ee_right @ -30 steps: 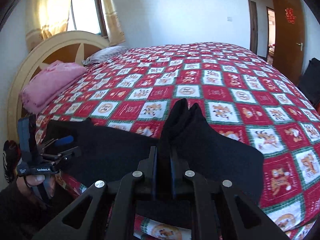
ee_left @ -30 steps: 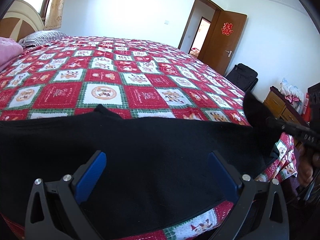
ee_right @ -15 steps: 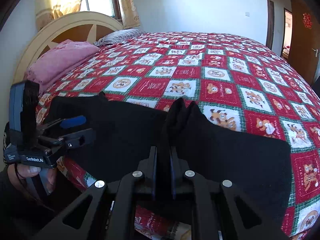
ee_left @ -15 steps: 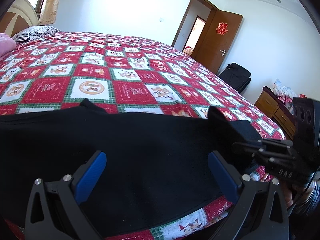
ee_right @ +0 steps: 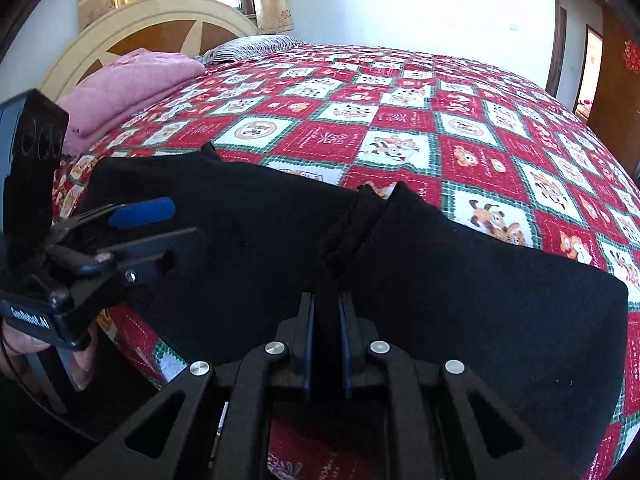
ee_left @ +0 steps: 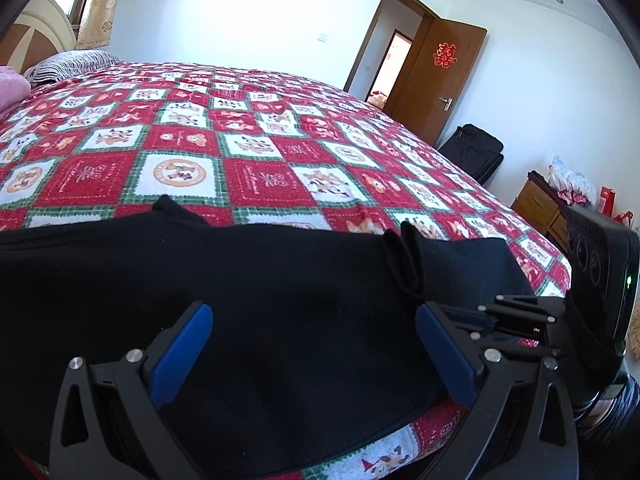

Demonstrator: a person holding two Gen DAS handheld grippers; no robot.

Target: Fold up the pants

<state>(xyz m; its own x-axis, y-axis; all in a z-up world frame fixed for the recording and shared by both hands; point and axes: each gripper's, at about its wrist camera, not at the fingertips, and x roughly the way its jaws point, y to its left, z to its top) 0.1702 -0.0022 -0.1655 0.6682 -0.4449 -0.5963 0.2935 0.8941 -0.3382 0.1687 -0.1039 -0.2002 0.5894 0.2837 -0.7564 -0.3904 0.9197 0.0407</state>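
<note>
Black pants (ee_left: 260, 300) lie flat along the near edge of the bed, also in the right wrist view (ee_right: 460, 300). My right gripper (ee_right: 327, 312) is shut on a bunched ridge of the pants fabric (ee_right: 352, 220) near their middle, and shows at the right in the left wrist view (ee_left: 500, 320). My left gripper (ee_left: 312, 340) is open with blue pads (ee_left: 180, 352) spread wide over the pants, holding nothing. It shows at the left in the right wrist view (ee_right: 152, 228), just above the pants' left part.
The bed has a red, white and green patchwork cover (ee_left: 260, 152). A pink folded blanket (ee_right: 132, 80) and striped pillow (ee_right: 256, 44) lie by the headboard (ee_right: 160, 28). A brown door (ee_left: 440, 80), black bag (ee_left: 476, 152) and wooden cabinet (ee_left: 536, 204) stand beyond the bed's far side.
My right gripper has carried its pinched fabric leftward, closer to my left gripper, and lower toward the bed. The left gripper stays open over the pants.
</note>
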